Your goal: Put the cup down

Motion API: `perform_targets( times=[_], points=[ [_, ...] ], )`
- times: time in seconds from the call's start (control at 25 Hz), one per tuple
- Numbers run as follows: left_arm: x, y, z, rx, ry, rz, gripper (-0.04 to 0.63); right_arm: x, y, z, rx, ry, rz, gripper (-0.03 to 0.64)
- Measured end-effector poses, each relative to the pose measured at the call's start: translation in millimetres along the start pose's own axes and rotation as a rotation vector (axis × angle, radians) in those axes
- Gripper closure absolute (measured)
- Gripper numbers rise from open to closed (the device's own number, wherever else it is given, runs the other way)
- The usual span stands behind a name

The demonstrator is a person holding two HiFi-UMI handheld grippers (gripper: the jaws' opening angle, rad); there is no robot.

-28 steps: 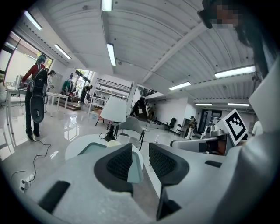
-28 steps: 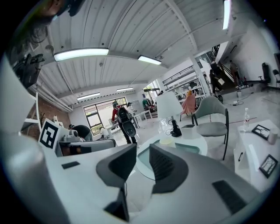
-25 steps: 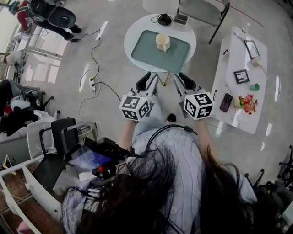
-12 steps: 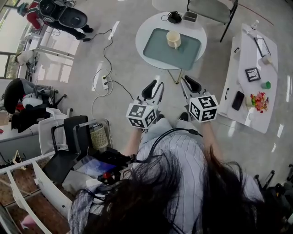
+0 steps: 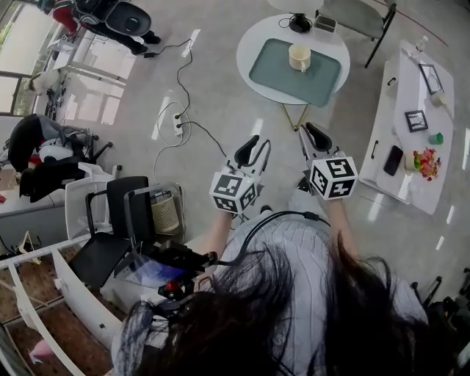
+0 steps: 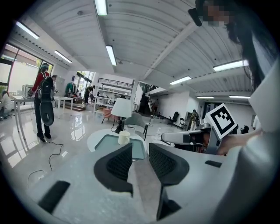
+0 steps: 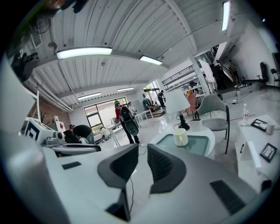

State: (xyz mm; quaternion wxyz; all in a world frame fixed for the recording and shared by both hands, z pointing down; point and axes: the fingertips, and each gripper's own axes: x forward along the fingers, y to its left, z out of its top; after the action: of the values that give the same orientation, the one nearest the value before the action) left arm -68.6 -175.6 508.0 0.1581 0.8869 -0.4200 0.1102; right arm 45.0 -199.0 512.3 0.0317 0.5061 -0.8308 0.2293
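Observation:
A cream cup [image 5: 299, 56] stands upright on a green tray [image 5: 283, 73] on the round white table [image 5: 253, 45]. It also shows far off in the left gripper view, cup [image 6: 124, 138], and in the right gripper view, cup [image 7: 180, 137]. My left gripper [image 5: 253, 143] and right gripper [image 5: 312, 132] hang side by side over the floor, well short of the table. They point toward it. Both are shut with nothing between the pads, left gripper [image 6: 140, 151] and right gripper [image 7: 143, 153].
A long white side table [image 5: 382, 158] at the right carries picture frames, a phone and flowers. A grey chair [image 5: 352, 15] stands behind the round table. Cables and a power strip [image 5: 178, 125] lie on the floor at the left. A black chair [image 5: 110, 220] and a bin [image 5: 165, 213] are near my left side.
Both grippers have drawn back from the round table, which now sits farther off and higher right in the head view. The cup has stayed on the tray.

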Motion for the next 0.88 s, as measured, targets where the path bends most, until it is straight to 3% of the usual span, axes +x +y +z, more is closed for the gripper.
perform_targets(
  times=[0.48,0.88],
  points=[
    [-97,20,-31,-0.004,-0.002,-0.053,0.465,-28,116,-47,-0.032,0.018,-0.009,0.537],
    [-156,10,-51,-0.001,-0.016,-0.096,0.466,-71,174,-79,-0.035,-0.001,-0.038,0.54]
  ],
)
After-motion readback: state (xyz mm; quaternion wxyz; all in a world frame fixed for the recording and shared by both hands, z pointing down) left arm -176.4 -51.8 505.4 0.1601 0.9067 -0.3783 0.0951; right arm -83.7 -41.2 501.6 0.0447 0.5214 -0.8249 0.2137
